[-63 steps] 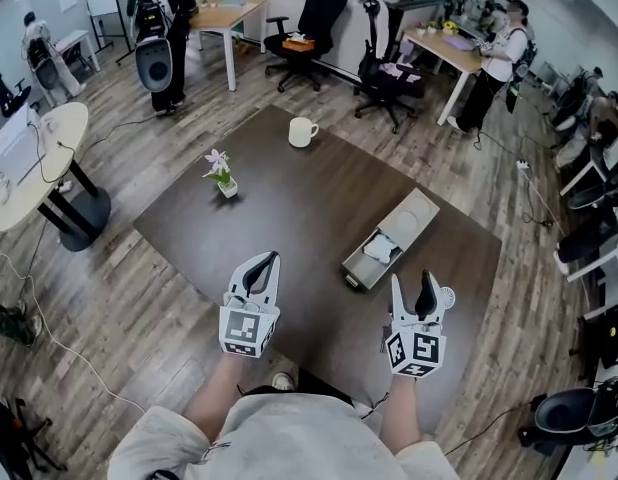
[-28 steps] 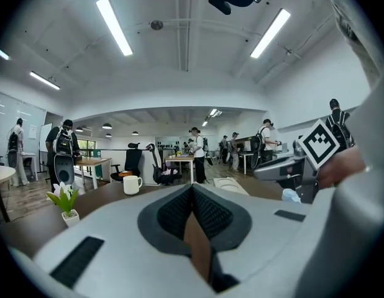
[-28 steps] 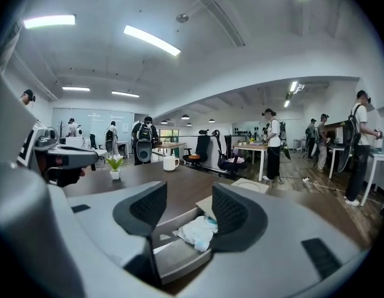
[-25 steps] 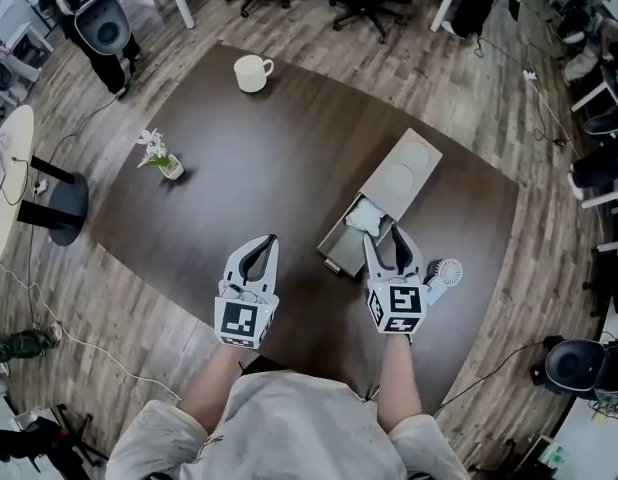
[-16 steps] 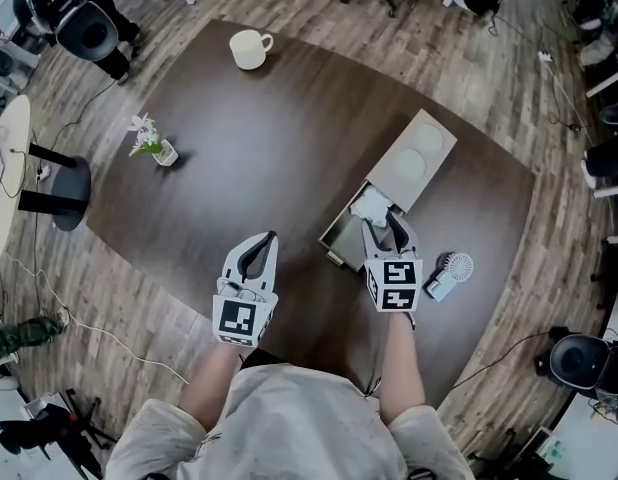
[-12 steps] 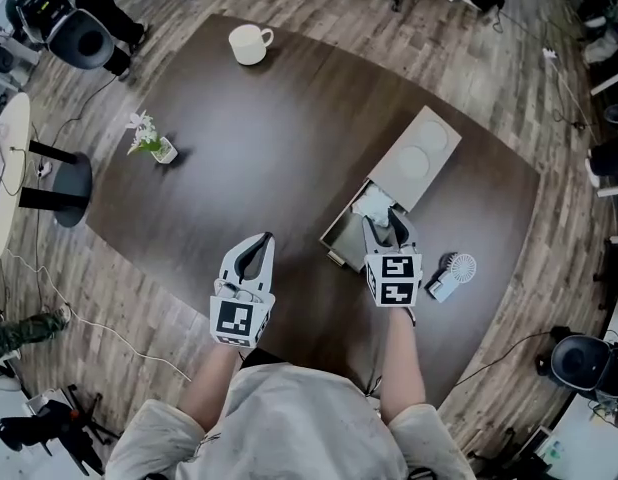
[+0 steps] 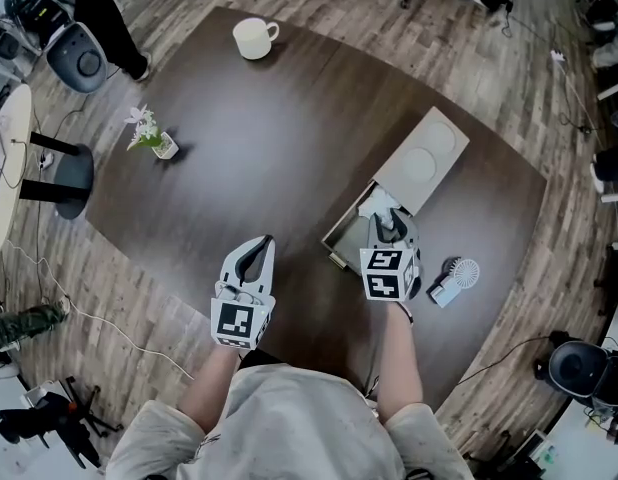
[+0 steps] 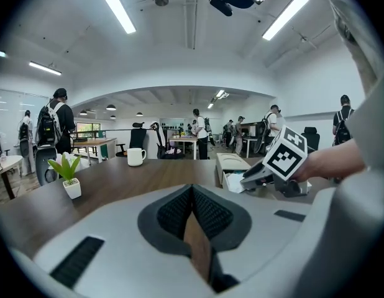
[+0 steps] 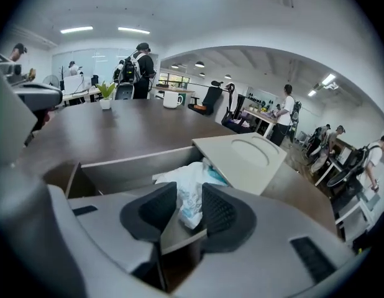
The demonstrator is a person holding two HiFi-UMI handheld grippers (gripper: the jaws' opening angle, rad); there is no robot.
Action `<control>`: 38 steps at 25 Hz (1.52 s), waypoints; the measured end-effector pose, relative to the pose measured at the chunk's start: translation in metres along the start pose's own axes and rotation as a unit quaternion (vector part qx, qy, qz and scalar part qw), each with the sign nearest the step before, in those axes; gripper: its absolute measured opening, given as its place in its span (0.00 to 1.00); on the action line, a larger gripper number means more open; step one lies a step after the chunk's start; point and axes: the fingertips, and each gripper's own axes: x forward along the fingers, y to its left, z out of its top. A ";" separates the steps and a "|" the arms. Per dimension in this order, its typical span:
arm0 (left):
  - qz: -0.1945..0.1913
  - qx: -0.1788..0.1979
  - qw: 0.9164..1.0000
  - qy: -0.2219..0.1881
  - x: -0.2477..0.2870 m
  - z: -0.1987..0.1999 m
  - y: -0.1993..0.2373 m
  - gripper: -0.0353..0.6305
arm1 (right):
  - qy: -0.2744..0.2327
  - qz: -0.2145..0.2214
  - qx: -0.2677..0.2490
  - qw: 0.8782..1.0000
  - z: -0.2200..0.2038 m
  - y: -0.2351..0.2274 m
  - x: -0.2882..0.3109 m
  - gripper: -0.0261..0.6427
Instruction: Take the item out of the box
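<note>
A grey box [image 7: 338, 241] lies open on the dark table, its lid [image 7: 421, 163] slid toward the far right. Inside it sits a white plastic-wrapped packet [image 7: 374, 205]. My right gripper [image 7: 387, 226] reaches into the box from the near side. In the right gripper view its jaws are closing, and the packet [image 9: 189, 197] fills the gap between both pads, in front of the box wall [image 9: 130, 166]. My left gripper [image 7: 257, 251] hovers over the table's near edge, left of the box, shut and empty; in its own view the left gripper [image 8: 192, 197] has its pads together.
A small white hand fan [image 7: 451, 280] lies on the table right of the box. A white mug [image 7: 253, 38] stands at the far edge and a small potted plant [image 7: 149, 133] at the left. Office chairs, desks and people surround the table [image 7: 269, 148].
My right gripper has moved forward into the box and its jaws have narrowed around the white packet. The left gripper has stayed in place.
</note>
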 end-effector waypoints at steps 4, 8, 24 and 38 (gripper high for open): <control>-0.004 0.000 1.000 0.000 0.001 0.000 -0.004 0.06 | 0.005 -0.015 -0.009 1.000 0.000 -0.008 0.000 0.09; -0.008 0.000 1.000 -0.003 0.003 0.003 -0.007 0.06 | -0.001 -0.007 0.010 1.000 0.001 -0.011 0.000 0.05; -0.015 -0.002 1.000 -0.021 -0.003 0.011 -0.020 0.06 | 0.012 0.048 0.031 0.998 -0.004 0.017 -0.020 0.05; -0.013 -0.005 0.999 -0.052 -0.042 0.028 -0.026 0.06 | -0.006 0.048 0.028 0.998 0.002 0.039 -0.065 0.05</control>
